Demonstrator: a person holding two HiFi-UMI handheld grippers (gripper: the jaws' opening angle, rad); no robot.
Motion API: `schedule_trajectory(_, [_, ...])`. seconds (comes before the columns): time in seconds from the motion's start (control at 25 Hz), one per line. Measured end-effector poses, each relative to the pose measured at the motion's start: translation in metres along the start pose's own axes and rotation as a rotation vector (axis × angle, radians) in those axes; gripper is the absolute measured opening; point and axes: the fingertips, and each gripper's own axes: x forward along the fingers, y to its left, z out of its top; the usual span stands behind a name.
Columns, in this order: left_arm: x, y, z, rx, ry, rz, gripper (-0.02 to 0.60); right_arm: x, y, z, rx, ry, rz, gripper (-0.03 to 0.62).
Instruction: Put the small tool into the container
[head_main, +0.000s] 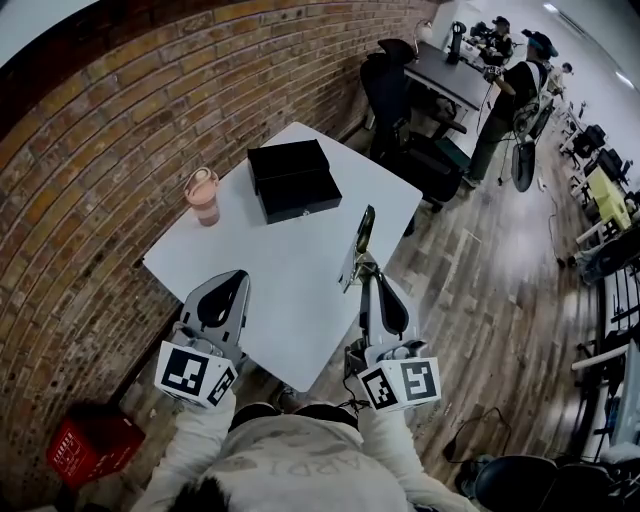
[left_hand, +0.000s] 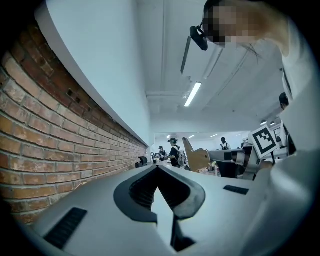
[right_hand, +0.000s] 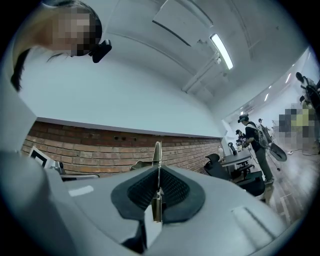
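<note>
Small tool (right_hand: 157, 152) clamped between right gripper (right_hand: 158, 170) jaws — tip jutting beyond.

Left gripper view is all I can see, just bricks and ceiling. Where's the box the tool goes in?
Observer: The black box sits on the white table, toward its far side.
Operator: Who's got the tool?
Observer: The right gripper is shut on the thin metal tool.
Operator: Is anything else on the table?
Observer: A pink cup stands to the left of the box, not touching it.
</note>
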Motion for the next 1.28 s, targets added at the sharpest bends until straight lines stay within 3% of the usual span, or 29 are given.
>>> schedule_trajectory(0.64, [0.089, 0.033, -0.005, 0.018, 0.046, -0.006, 0.005, 0.088, -0.050, -0.023, 0.049, 0.022, 0.028, 0.020])
schedule_trajectory(1.28, [0.114, 0.052, -0.019, 0.003, 0.081, -0.042, 0.005, 0.128, -0.051, -0.034, 0.029, 0.047, 0.034, 0.020])
